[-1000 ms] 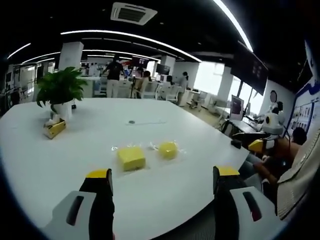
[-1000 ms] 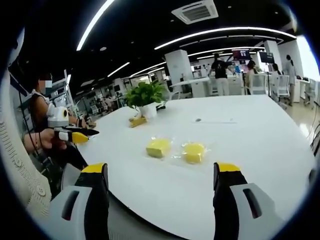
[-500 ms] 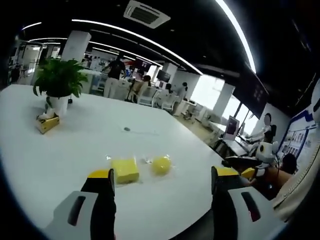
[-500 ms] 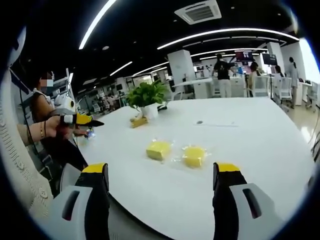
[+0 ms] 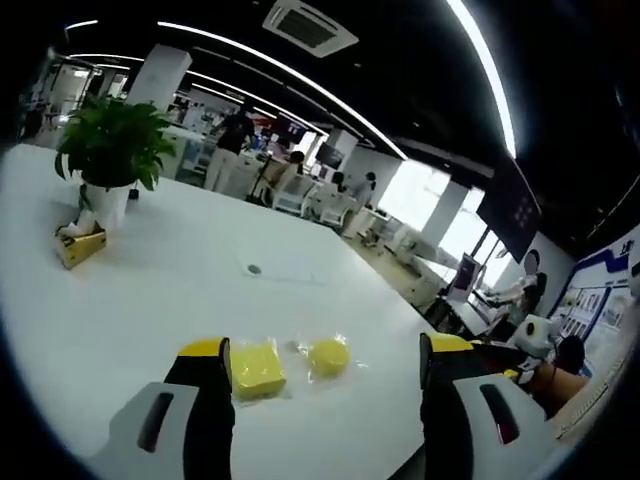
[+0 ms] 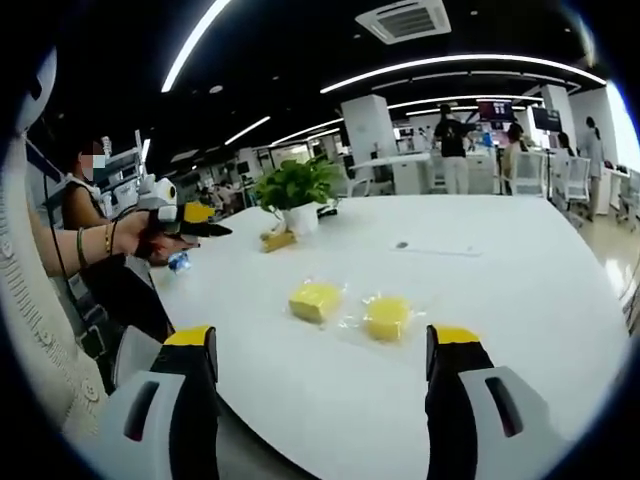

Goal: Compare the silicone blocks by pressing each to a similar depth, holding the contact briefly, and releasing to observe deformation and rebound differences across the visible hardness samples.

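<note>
White tabletop [image 6: 520, 300] carries two yellow blocks, a square block [image 6: 315, 299] and a round block [image 6: 387, 316], side by side in clear wrap. Right tongs [image 6: 320, 350] and left tongs [image 5: 322, 362] hang above them, both spread wide, holding nothing.

Two matt yellow silicone blocks [image 6: 314, 300] in glossy clear wrapping lie on a smooth white table [image 6: 520, 290].

A large round white table [image 5: 150, 290] fills an open office under a dark ceiling with curved white light strips [image 5: 290, 75] and a square air vent [image 6: 405, 18]. Beyond the table stand a white square pillar [image 6: 365, 130], white chairs [image 5: 315, 200] and bright windows [image 5: 425, 205].
</note>
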`<state>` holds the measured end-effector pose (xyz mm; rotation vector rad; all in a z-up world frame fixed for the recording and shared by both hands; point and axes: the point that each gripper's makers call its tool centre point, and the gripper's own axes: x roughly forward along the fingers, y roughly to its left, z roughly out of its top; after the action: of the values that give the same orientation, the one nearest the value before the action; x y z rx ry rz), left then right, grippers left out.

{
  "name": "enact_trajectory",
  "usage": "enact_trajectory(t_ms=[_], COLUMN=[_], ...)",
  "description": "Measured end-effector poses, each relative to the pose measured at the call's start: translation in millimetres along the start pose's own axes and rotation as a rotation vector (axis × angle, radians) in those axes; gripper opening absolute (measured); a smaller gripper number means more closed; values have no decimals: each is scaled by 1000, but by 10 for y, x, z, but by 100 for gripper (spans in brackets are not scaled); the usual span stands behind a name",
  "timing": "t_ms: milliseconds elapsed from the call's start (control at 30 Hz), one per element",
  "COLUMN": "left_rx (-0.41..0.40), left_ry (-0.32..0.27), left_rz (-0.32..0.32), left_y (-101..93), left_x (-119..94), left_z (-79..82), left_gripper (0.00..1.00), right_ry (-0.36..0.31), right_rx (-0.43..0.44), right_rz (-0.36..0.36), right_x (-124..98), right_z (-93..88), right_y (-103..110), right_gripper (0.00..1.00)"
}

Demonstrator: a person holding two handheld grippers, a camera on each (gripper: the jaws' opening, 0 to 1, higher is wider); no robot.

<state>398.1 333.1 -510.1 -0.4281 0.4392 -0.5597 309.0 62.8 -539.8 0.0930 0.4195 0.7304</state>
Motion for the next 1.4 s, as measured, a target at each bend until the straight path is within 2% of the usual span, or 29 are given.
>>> enact_trajectory(t_ms=[167,333,400,633,1033,1233,1300,1400], left_rx=[-53,-169,-192,-209,-222,-222,-237,-306], left_ry=[2,10,21,64,114,154,167,164], left_rz=[28,30,36,53,74,91,97,98], left_y=[295,546,640,866,1255,1446,1486,1525], left_x=[223,473,570,839,1183,1347,1387,1435], left_z=[9,-106,-178,-396,-601,-763,-838,-919], left_gripper=[75,74,74,74,74,73,71,68], right_ry=[14,32,39,58,96,121,128,140], right_rx=[9,17,22,35,48,54,55,59], right_rz=[-10,-29,-39,-65,-79,-85,-87,-89], right_x=[16,51,79,168,322,375,385,404], right_z=[-24,-42,-46,-53,-85,-127,-144,-173], right_y=[-34,-99,-156,-292,-426,-477,-494,-522], right_gripper=[80,80,80,80,80,80,80,80])
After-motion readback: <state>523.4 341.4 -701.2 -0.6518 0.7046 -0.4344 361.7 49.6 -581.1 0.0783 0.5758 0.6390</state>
